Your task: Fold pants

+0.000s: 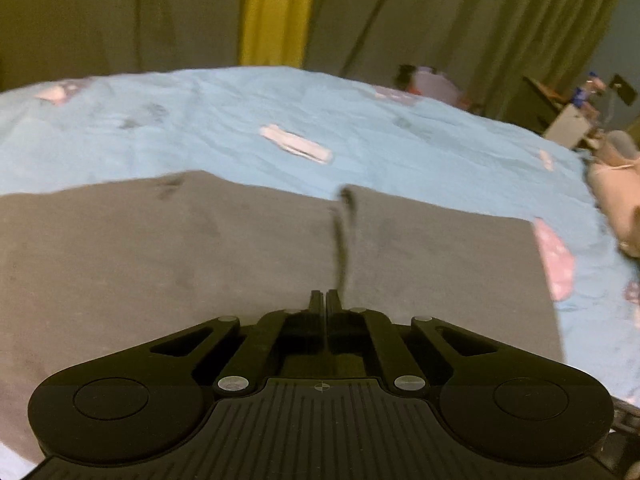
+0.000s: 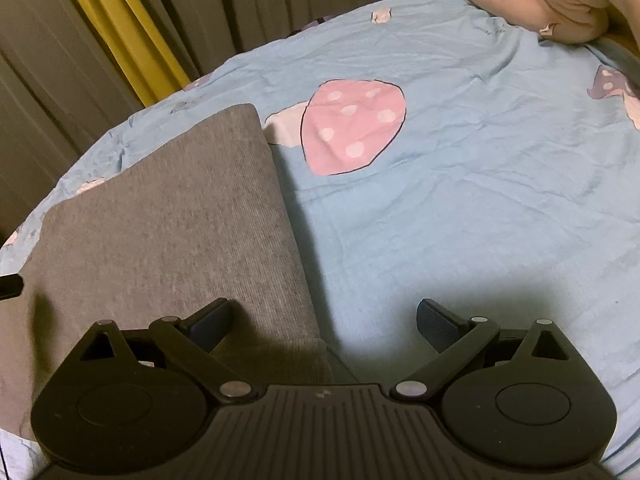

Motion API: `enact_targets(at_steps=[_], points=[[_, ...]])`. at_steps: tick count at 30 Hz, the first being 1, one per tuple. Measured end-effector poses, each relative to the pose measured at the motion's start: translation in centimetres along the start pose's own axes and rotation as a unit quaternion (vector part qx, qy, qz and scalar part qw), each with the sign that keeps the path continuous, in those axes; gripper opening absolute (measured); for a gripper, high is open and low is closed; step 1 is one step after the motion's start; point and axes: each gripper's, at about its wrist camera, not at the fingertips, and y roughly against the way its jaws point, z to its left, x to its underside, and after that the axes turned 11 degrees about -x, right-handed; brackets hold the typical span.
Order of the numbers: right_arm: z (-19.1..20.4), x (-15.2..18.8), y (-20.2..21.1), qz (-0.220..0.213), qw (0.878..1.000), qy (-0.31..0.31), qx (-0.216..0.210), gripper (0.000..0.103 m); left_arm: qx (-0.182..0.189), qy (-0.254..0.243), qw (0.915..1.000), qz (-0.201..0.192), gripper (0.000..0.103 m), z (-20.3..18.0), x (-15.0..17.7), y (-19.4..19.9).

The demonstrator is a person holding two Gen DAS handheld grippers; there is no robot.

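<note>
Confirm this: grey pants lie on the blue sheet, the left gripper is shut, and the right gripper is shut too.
Not quite. The right gripper is open, its fingers spread wide over the edge of the grey pants, as the right wrist view shows. The left gripper is shut, and the pants lie on the blue sheet.

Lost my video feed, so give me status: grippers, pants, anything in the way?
Left gripper shut, over the pants. Right gripper open, empty, at the pants' edge. Pants flat on blue bedsheet. Nothing in the way.

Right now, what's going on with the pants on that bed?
Grey pants lie flat on the blue mushroom-print bedsheet. The left gripper is shut just above them; whether it pinches fabric is unclear. The right gripper hangs open over the pants' right edge, holding nothing.
</note>
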Motion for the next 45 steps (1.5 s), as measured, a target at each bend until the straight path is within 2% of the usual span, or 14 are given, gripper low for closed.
enact_targets(at_steps=[2,7,11,17,21,25,26,29,33,34,35,37,41,45], points=[[0.0,0.0,0.0,0.000,1.000,-0.001,0.000,0.099,0.020,0.009,0.9997,0.010,0.007,1.0,0.2,-0.3],[0.0,0.1,-0.1,0.001,1.000,-0.004,0.001,0.099,0.091,0.027,0.9946,0.042,0.056,1.8,2.6,-0.9],[0.0,0.0,-0.2,0.003,1.000,-0.002,0.005,0.099,0.110,0.013,0.9908,0.078,0.060,0.9,4.9,-2.5],[0.0,0.1,-0.2,0.004,1.000,-0.003,0.009,0.099,0.135,0.030,0.9855,0.098,0.048,0.3,5.8,-3.8],[0.4,0.2,0.4,-0.012,1.000,0.008,-0.008,0.099,0.125,0.067,0.9827,0.119,0.018,0.8,5.6,-5.1],[2.1,0.7,1.2,-0.028,0.997,0.067,-0.027,0.099,0.123,0.066,0.9861,0.090,0.015,0.9,5.4,-3.4],[2.7,0.9,1.1,-0.019,0.996,0.088,-0.024,0.096,0.121,0.057,0.9880,0.077,0.015,0.8,5.4,-2.6],[4.5,1.8,0.8,0.001,0.991,0.131,-0.027,0.047,0.116,0.046,0.9915,0.039,0.014,1.0,5.1,-0.3],[5.4,2.5,1.4,-0.011,0.987,0.152,-0.054,0.051,0.097,0.058,0.9935,0.016,0.015,2.6,5.7,0.6],[5.6,2.5,0.8,0.002,0.987,0.155,-0.042,0.059,0.083,0.051,0.9950,0.022,0.016,2.9,6.3,-0.1],[5.6,2.5,0.0,0.024,0.987,0.156,-0.021,0.081,0.061,0.045,0.9965,0.036,0.016,2.8,6.9,-1.1],[5.0,1.9,-0.7,0.037,0.991,0.131,-0.006,0.087,0.043,0.040,0.9973,0.044,0.025,2.8,8.0,-2.6],[0.7,0.4,3.7,-0.039,0.994,-0.003,-0.100,0.087,0.036,0.056,0.9977,-0.018,0.050,2.9,8.0,-0.1],[-0.8,1.5,4.4,0.033,0.966,-0.098,-0.236,0.087,0.068,0.092,0.9925,-0.044,0.070,3.8,8.3,0.7]])
